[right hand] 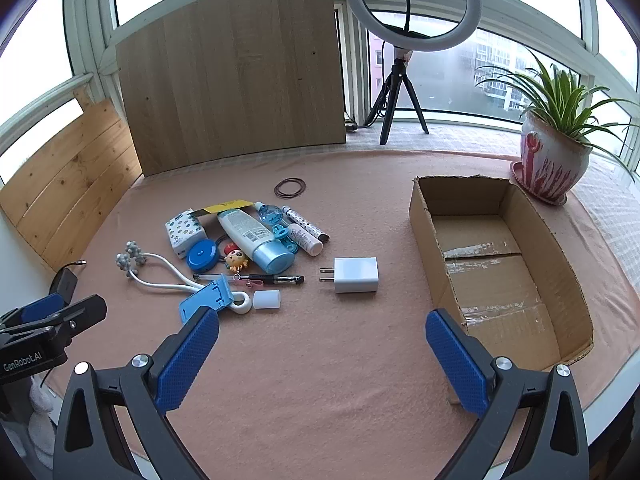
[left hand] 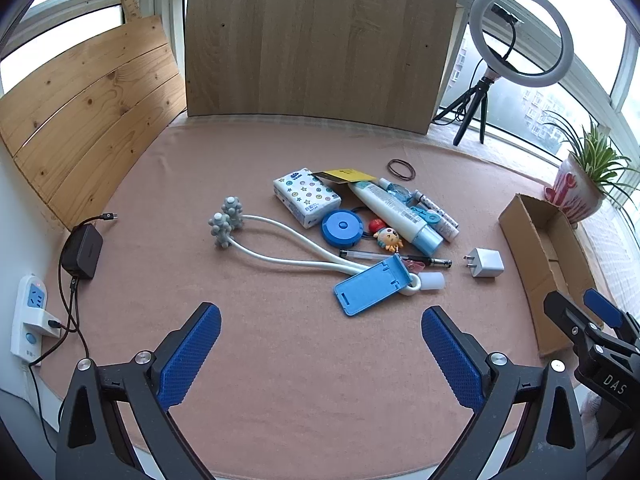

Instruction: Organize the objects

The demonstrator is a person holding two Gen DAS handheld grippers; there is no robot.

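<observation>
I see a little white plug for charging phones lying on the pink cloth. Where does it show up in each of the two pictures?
Left wrist view: the white charger plug lies right of centre, prongs pointing left, just right of the black pen's tip.
Right wrist view: the same plug lies near the middle, between the clutter and the cardboard box.
Shared landmark: the ring light on its tripod by the window.

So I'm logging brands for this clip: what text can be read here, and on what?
"DAS": right gripper body.
"GenRobot.AI": left gripper body.
Tissue pack: blue logo, too small to read.
White tube: print too blurred to read.
</observation>
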